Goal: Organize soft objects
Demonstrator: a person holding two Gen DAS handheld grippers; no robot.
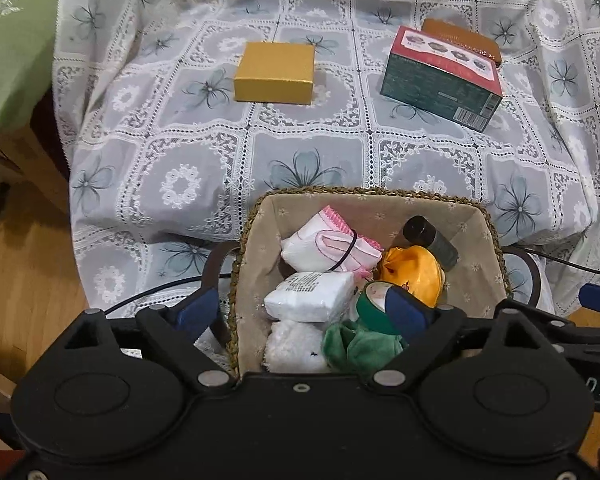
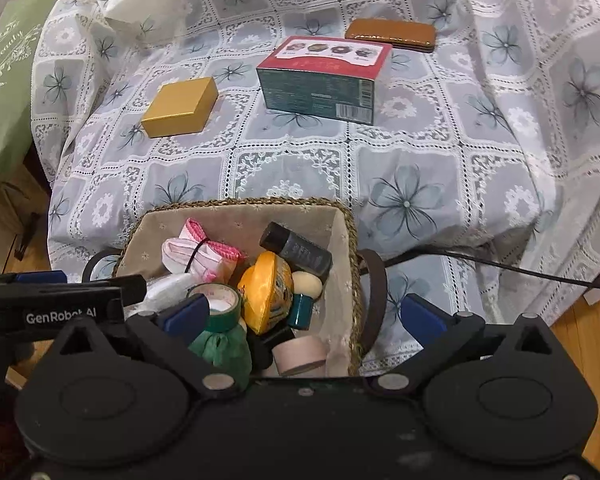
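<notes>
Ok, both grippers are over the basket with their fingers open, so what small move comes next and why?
Probably lift both grippers clear. The left gripper and right gripper are open, holding nothing, astride the basket, one on each handle side. It sits on the lace cloth with the soft items already inside.

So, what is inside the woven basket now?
In the basket: a pink-and-white pouch, white packets, an orange pouch, a dark tube, green tape, green cloth. Whatever lies underneath them is covered.
</notes>
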